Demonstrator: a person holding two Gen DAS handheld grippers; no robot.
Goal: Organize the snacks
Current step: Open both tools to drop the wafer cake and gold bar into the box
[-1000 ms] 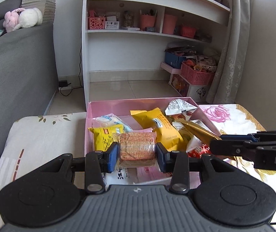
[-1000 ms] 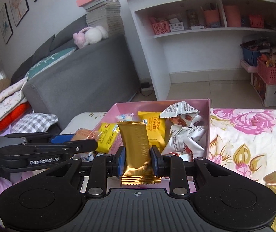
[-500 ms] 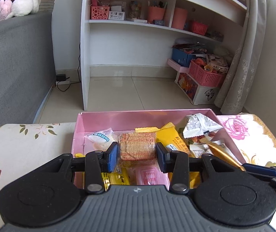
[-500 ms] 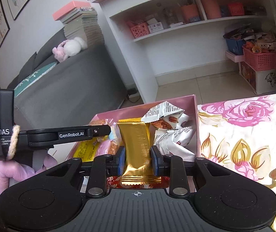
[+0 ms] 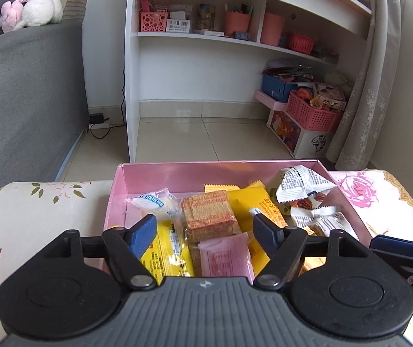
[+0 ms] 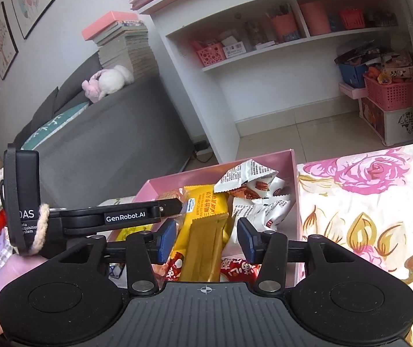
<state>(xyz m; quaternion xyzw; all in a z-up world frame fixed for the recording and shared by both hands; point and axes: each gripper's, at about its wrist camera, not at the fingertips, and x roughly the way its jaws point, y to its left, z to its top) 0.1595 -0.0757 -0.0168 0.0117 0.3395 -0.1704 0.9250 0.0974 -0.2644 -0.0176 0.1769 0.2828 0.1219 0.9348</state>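
Observation:
A pink box on the floral-covered table holds several snack packs. My left gripper is open over the box; the orange cracker pack lies loose between its fingers on other packs, next to a yellow pack and a pink sachet. My right gripper is open over the same box; the gold bar lies between its fingers on a yellow wafer pack. White nut packs fill the box's right side.
The floral cloth covers the table right of the box. A grey sofa stands to the left. A white shelf unit and pink baskets stand on the floor beyond.
Both grippers have opened. The cracker pack and the gold bar, held before, now lie in the pink box. Both grippers moved forward over the box.

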